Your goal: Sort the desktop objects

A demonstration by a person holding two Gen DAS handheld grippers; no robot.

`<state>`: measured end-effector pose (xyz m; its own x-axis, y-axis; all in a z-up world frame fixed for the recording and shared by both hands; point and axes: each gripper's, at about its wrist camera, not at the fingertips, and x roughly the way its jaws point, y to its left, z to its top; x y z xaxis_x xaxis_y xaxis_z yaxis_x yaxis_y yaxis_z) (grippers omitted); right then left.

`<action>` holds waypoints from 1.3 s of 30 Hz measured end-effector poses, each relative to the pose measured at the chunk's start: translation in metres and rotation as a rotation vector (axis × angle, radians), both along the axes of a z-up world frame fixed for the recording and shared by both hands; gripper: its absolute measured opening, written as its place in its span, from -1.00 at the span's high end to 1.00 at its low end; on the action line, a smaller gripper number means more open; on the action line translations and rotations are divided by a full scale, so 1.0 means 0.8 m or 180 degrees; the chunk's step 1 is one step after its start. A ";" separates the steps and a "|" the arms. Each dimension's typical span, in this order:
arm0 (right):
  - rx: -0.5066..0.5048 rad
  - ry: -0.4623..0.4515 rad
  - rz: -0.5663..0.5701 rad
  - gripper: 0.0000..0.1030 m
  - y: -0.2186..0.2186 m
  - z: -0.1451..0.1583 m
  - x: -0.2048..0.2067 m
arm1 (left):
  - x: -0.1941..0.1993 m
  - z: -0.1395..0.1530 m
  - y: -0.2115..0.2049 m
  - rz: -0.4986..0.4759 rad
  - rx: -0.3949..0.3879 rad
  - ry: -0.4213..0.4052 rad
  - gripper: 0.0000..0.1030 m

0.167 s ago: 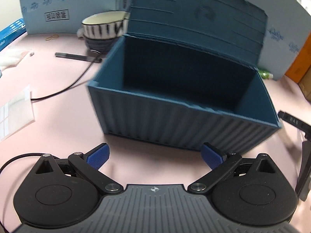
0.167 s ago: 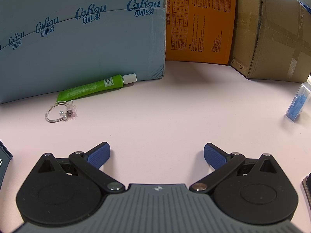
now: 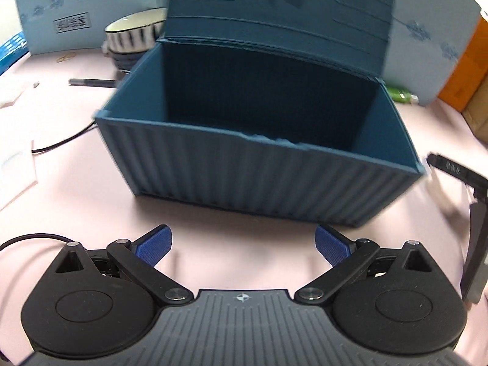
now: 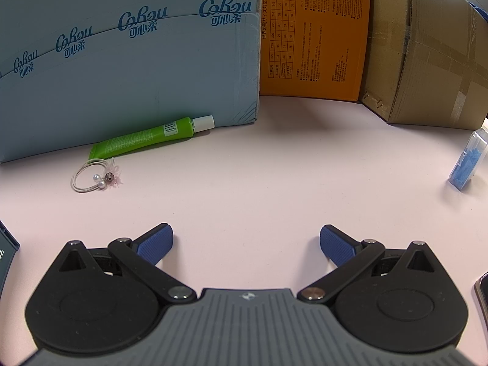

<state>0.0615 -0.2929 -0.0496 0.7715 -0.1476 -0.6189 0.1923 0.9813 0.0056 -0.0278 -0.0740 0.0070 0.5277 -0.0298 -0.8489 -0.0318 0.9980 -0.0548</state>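
A dark blue ribbed storage box with its lid raised stands on the pink desk, just ahead of my left gripper, which is open and empty. My right gripper is open and empty over bare desk. Ahead of it to the left lie a green tube with a white cap and a white hair tie with beads. A clear case of blue pieces lies at the far right. A black pen lies left of the box.
A striped bowl stands behind the box's left corner. A black cable runs across the left desk. A light blue carton, an orange box and a brown carton line the back. A black object stands at the right.
The left gripper's view has shifted slightly left, so the blue box sits a little further right in it. The right gripper's view is the same.
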 end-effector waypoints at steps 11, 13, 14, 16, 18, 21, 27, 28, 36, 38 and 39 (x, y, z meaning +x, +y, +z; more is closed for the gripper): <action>0.0001 0.0000 0.0000 -1.00 -0.001 0.003 0.000 | -0.011 -0.016 0.019 0.0057 -0.0155 0.0027 -0.95; 0.0001 0.0000 0.0000 -1.00 -0.001 0.003 0.000 | -0.018 -0.016 0.023 0.0119 -0.0187 0.0044 -0.95; 0.0001 0.0000 0.0000 -1.00 -0.001 0.003 0.000 | -0.020 -0.016 0.025 0.0154 -0.0200 0.0050 -0.95; 0.0001 0.0000 0.0000 -1.00 -0.001 0.002 -0.001 | -0.025 -0.015 0.028 0.0209 -0.0194 0.0065 -0.95; 0.0001 0.0000 0.0000 -1.00 0.000 0.001 -0.001 | -0.026 -0.015 0.028 0.0261 -0.0150 0.0108 -0.95; -0.0003 0.0002 -0.0002 -1.00 0.000 0.001 -0.001 | -0.029 -0.014 0.033 0.0312 -0.0120 0.0197 -0.95; 0.0009 0.0000 0.0001 -1.00 -0.002 0.000 0.001 | -0.030 -0.008 0.037 0.0345 -0.0067 0.0266 -0.95; 0.0005 0.0002 0.0001 -1.00 -0.002 0.000 0.000 | -0.030 -0.007 0.039 0.0350 -0.0059 0.0271 -0.95; -0.0018 0.0025 -0.0013 -1.00 0.002 0.001 -0.001 | -0.024 0.003 0.032 0.0396 -0.0052 0.0330 -0.95; -0.0020 0.0046 -0.0043 -1.00 0.003 0.002 0.000 | -0.022 0.004 0.025 0.0405 -0.0066 0.0334 -0.95; -0.0022 0.0054 -0.0056 -1.00 0.003 0.002 0.000 | -0.021 0.004 0.020 0.0403 -0.0069 0.0338 -0.95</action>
<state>0.0615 -0.2903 -0.0483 0.7582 -0.1653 -0.6308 0.2094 0.9778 -0.0045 -0.0445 -0.0578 0.0100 0.4358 0.0122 -0.8999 -0.1640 0.9843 -0.0660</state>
